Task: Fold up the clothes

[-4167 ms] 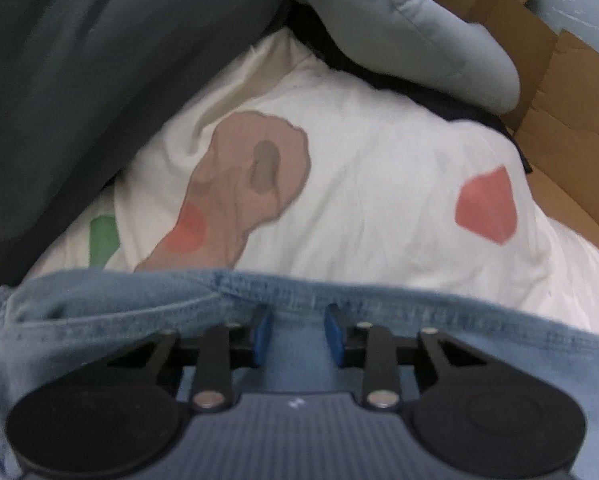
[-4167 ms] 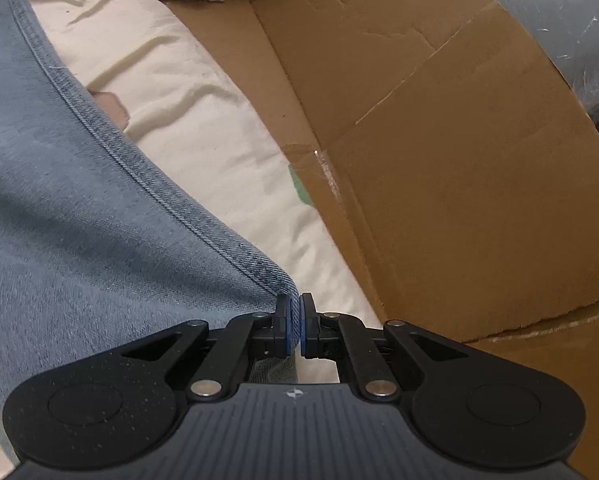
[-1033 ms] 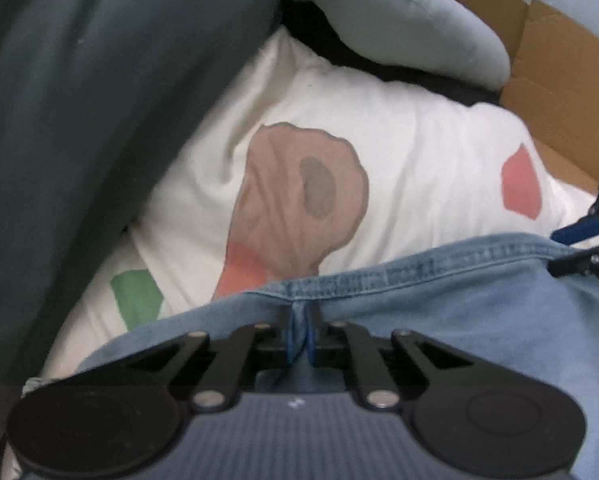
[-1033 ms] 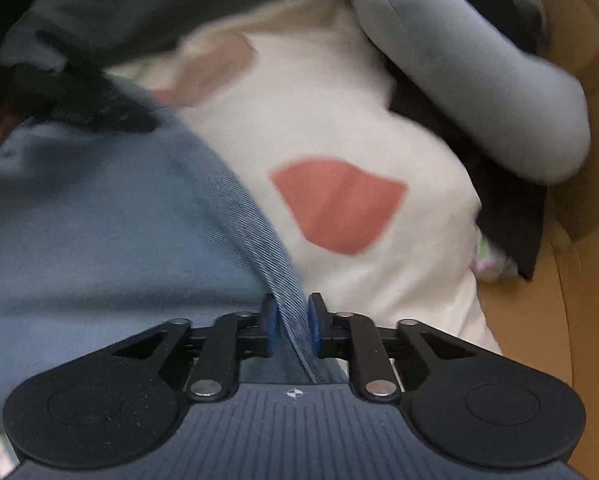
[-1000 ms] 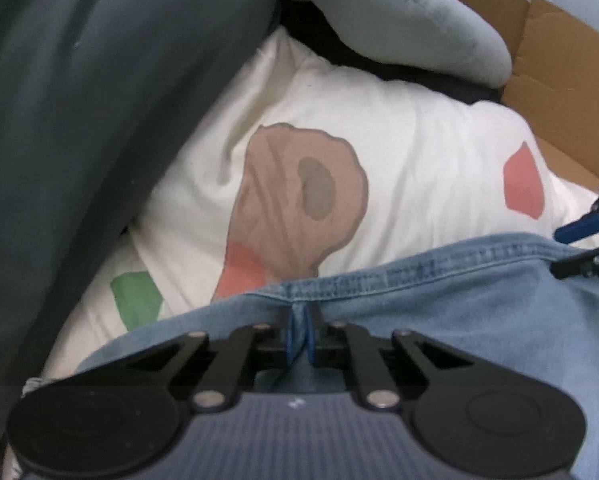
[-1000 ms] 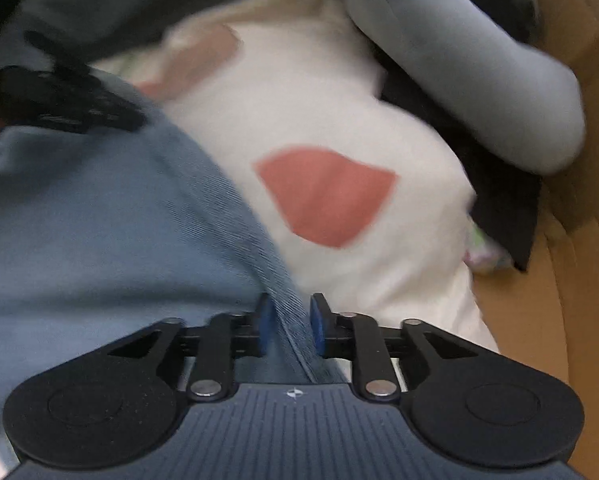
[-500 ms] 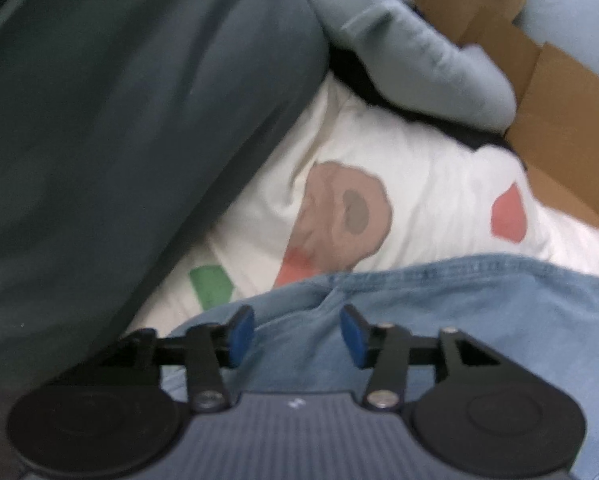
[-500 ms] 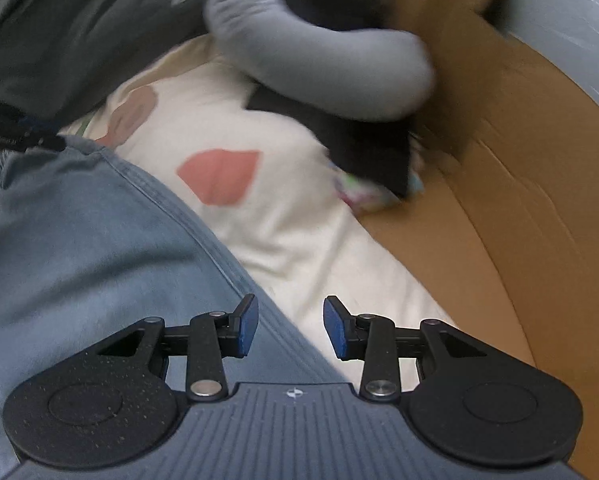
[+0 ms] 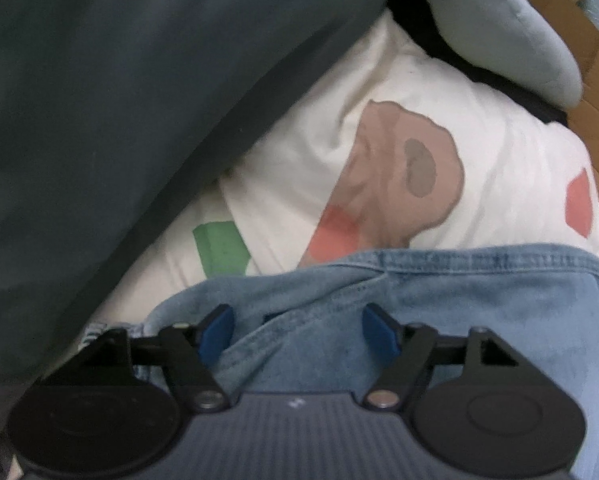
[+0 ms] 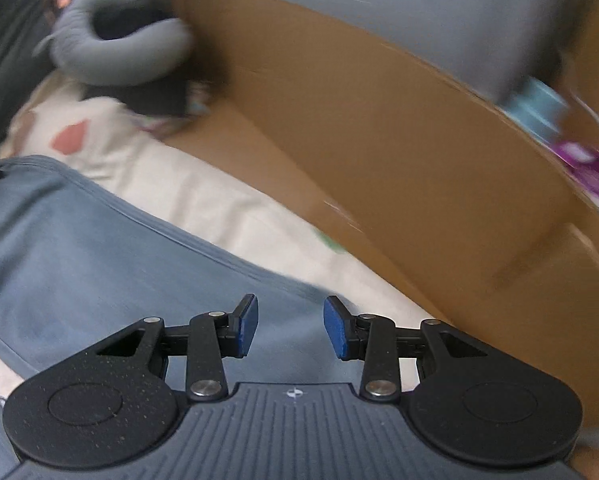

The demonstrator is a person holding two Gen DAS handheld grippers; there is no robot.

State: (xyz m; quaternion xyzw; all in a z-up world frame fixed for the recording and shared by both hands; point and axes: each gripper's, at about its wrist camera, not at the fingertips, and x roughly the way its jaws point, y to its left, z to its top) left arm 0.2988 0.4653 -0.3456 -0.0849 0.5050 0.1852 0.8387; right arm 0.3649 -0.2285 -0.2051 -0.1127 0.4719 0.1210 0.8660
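While your left gripper hangs over the near edge of the denim garment, its blue fingers stand wide apart; they have just been opening, and a loose fold of the denim hem rises between them without either pad pressing on it. To its left lies a dark grey-green fabric, and the denim rests on a white bedsheet printed with a brown blob, a green patch and red shapes. Farther right, a grey neck pillow sits at the sheet's far edge against brown cardboard.

Moving to your right gripper, its fingers are partly open, have just been opening, and hold nothing; they hover above the denim's right-hand edge, where it meets the sheet. Beyond them to the right rises the cardboard wall, with a blurred light-blue and purple object at its top edge.
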